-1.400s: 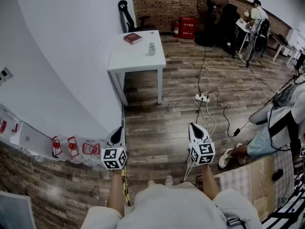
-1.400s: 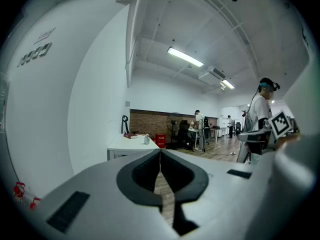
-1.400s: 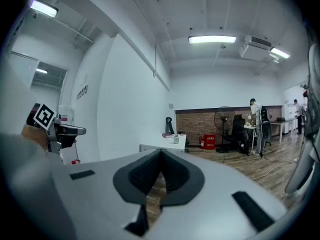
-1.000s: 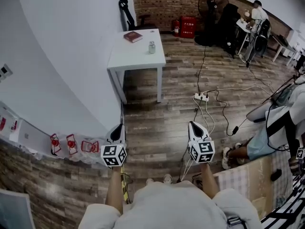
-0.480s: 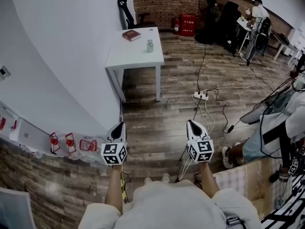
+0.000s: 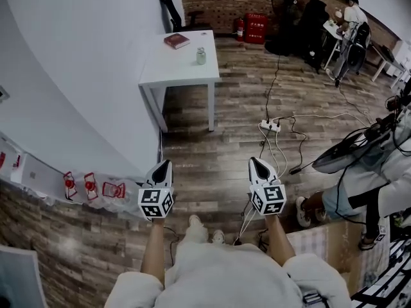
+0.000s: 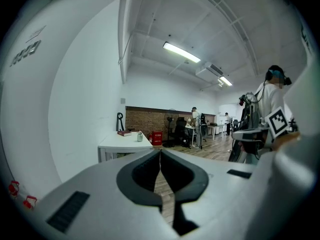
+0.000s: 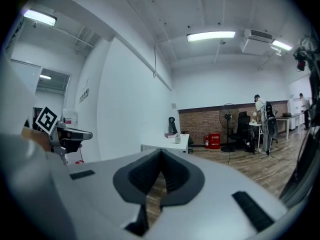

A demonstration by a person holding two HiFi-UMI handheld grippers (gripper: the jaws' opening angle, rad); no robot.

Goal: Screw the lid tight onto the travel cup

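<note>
My left claw [image 6: 164, 163] and right claw [image 6: 255, 162] are both closed, empty. Bare floor [image 6: 212, 149] runs ahead to the table [image 6: 176, 72] by the wall [image 6: 83, 76]; a power strip [image 6: 270, 126] lies to the right. The cup [image 6: 201, 56] stands on the table near a book [image 6: 176, 41], too small to make out closely.

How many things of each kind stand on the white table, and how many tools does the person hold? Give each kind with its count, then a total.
red book: 1
travel cup: 1
tools: 2, the left tool and the right tool
total: 4
</note>
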